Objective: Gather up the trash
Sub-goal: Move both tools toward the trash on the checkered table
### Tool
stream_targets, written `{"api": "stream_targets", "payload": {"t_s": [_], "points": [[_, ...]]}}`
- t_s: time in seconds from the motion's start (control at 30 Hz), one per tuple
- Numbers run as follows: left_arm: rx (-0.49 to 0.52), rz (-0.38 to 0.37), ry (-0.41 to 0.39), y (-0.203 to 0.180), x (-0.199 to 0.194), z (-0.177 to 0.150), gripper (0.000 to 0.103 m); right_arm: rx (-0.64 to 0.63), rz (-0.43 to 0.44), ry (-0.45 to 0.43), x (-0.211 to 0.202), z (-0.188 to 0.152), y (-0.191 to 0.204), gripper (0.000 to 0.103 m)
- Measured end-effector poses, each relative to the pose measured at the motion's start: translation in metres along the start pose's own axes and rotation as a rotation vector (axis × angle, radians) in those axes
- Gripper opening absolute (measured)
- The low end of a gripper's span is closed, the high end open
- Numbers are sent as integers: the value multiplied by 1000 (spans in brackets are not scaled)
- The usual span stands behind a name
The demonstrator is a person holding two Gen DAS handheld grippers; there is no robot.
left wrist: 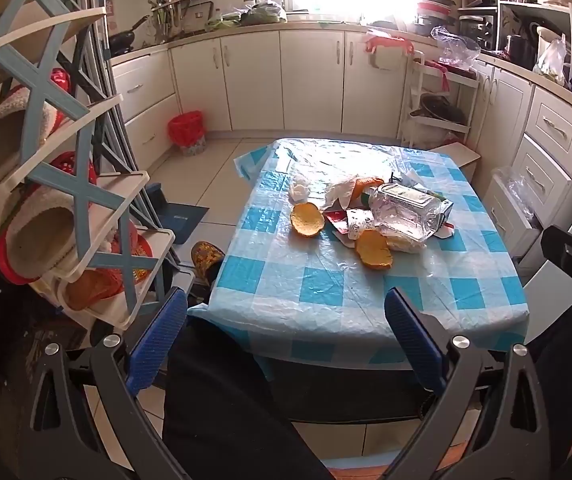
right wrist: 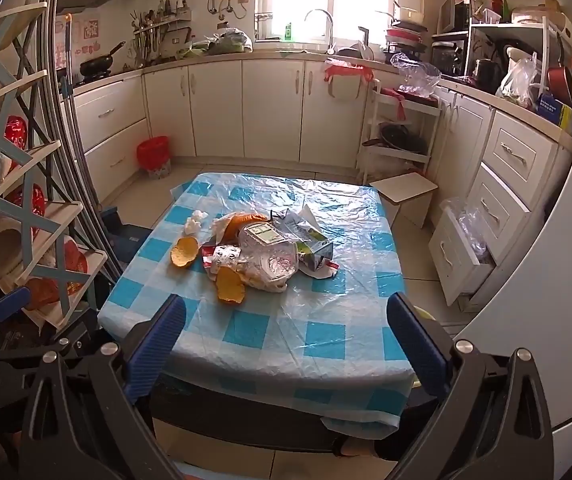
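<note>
A kitchen with white cabinets along the far and right walls surrounds a low table covered by a blue-and-white checked plastic cloth. On the left stands a shoe rack with blue crossed braces, holding slippers. A small red-lined bin sits on the floor at the far left, against the cabinets and well apart from the table. A small stool stands just beside the table's far right corner.

The trash lies in one heap near the middle of the table, slightly toward the far side. Its biggest piece is a crumpled clear plastic container lying on top of the heap. Touching it on the right is a flattened carton with green and white print. Three pieces of orange peel show: one at the near edge of the heap, one on the left, a little apart from the rest, and one at the far side, partly under white paper. Red and white wrappers lie between the peels. A crumpled tissue sits at the heap's far left.

The left gripper hovers over the table's near edge with its blue-padded jaws spread wide and nothing between them. The right gripper hovers likewise, jaws wide apart and empty, short of the heap.
</note>
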State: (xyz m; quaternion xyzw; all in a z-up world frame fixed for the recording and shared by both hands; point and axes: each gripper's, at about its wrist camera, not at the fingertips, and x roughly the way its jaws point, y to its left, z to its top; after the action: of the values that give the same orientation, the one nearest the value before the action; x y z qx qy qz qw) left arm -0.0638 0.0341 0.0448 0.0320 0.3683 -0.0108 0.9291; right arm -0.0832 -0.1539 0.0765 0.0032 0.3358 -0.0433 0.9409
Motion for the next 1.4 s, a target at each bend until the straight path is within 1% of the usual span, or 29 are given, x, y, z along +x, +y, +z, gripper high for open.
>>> {"api": "stream_targets", "payload": {"t_s": [0.1, 0.2, 0.3, 0.6, 0.77, 0.83, 0.93, 1.0, 1.03, 1.07, 1.1, 1.2, 1.27, 1.4], "points": [[4, 9, -5, -2, -3, 1, 95, 6, 11, -4, 0, -3, -2, 97], [2, 10, -3, -2, -3, 1, 95, 5, 13, -5, 1, -6, 5, 97], [1, 10, -3, -1, -3, 1, 95, 16, 29, -7, 0, -2, 2, 97], [-8, 6, -2, 1, -3, 0, 95, -12, 32, 0, 2, -2, 5, 97], [-13, 6, 0, 2, -2, -1, 95, -16, 38, -20, 2, -3, 6, 97], [-19, 5, 0, 4, -1, -1, 95, -24, 36, -42, 2, -4, 8, 97], [-28, 6, 2, 4, 2, -2, 95, -36, 43, -45, 5, -4, 7, 97], [-42, 0, 17, 6, 11, -1, 95, -43, 62, -57, 11, -4, 3, 97], [-46, -2, 25, 6, 16, -1, 95, -33, 77, -86, 15, -4, 0, 97], [-45, 0, 34, 5, 23, -1, 95, -27, 86, -86, 21, -4, -5, 97], [-41, 2, 39, 4, 28, -1, 95, -5, 107, -101, 26, -3, -10, 97], [-14, 9, 63, -3, 46, 0, 95, 65, 162, -91, 45, -4, -25, 97], [-5, 12, 79, -6, 58, 2, 95, 85, 176, -82, 57, -4, -32, 97], [-22, 11, 104, -6, 81, 8, 95, 53, 161, -65, 77, -4, -37, 96]]}}
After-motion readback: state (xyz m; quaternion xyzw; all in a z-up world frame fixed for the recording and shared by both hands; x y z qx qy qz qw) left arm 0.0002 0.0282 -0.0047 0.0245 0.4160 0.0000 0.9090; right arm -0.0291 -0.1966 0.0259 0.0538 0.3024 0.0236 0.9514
